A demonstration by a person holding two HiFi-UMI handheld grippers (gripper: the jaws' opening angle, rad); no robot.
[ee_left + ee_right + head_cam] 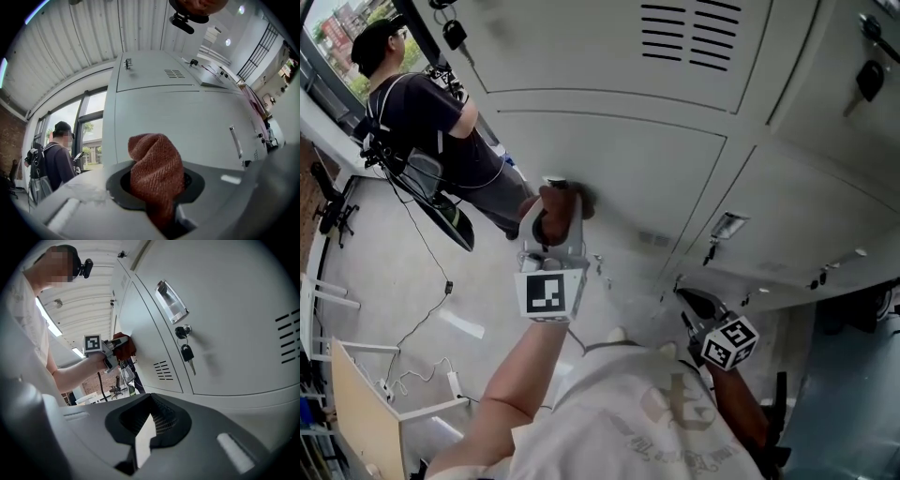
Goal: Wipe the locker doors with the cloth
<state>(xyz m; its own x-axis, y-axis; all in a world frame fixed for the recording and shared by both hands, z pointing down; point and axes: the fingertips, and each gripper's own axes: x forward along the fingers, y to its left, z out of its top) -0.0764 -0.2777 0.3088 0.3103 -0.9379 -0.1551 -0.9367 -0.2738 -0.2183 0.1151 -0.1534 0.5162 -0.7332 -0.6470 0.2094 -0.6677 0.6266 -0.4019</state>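
A rust-red cloth (pixel 560 204) is pressed against a pale grey locker door (pixel 628 178), with my left gripper (pixel 562 194) shut on it. In the left gripper view the cloth (pixel 157 173) bulges up out of the jaws of the left gripper (pixel 158 190), and the door (pixel 187 122) lies just beyond it. My right gripper (pixel 694 302) hangs lower, to the right, near another locker door and apart from the cloth. Its jaws (pixel 150 420) are together with nothing in them. The right gripper view also shows the left gripper (pixel 111 352) with the cloth (pixel 124 345) on the door.
A person (pixel 427 117) in dark clothes stands at the left by the lockers. A key (pixel 187 354) hangs from a lock under a recessed handle (pixel 172 301) close to my right gripper. A wooden table (pixel 358 403) and floor cables (pixel 422 319) are at lower left.
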